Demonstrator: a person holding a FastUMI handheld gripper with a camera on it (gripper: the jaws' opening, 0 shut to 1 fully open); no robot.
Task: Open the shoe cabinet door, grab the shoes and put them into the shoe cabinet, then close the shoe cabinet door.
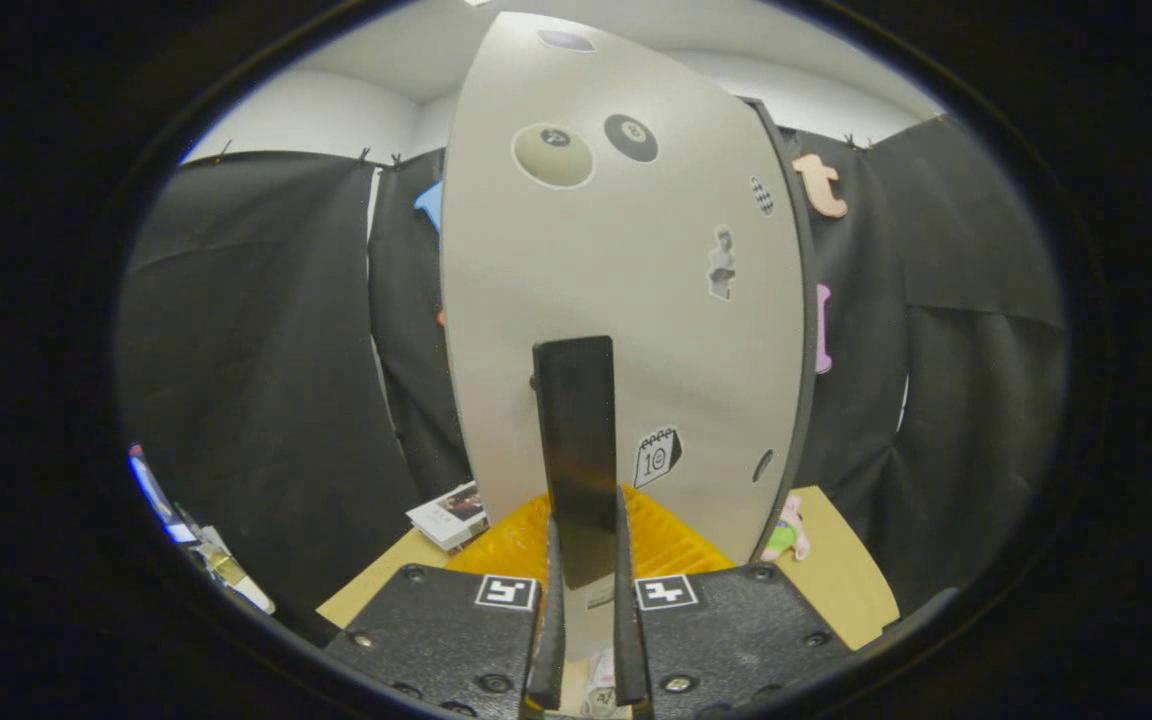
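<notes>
The hand-held gripper [586,600] pinches the dark handle [576,440] of the shoe cabinet door [626,290]; likely door-moving step, next swinging it steadily.

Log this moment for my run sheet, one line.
gripper: shut on black bar handle | grey stickered cabinet door: being handled

Smooth matt cabinet door [626,300], glossy dark handle [576,440], cloth wall [266,350].

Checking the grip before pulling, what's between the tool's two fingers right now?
In the gripper view, the tool has the cabinet door's dark upright handle between its fingers, both pressing it.
</notes>
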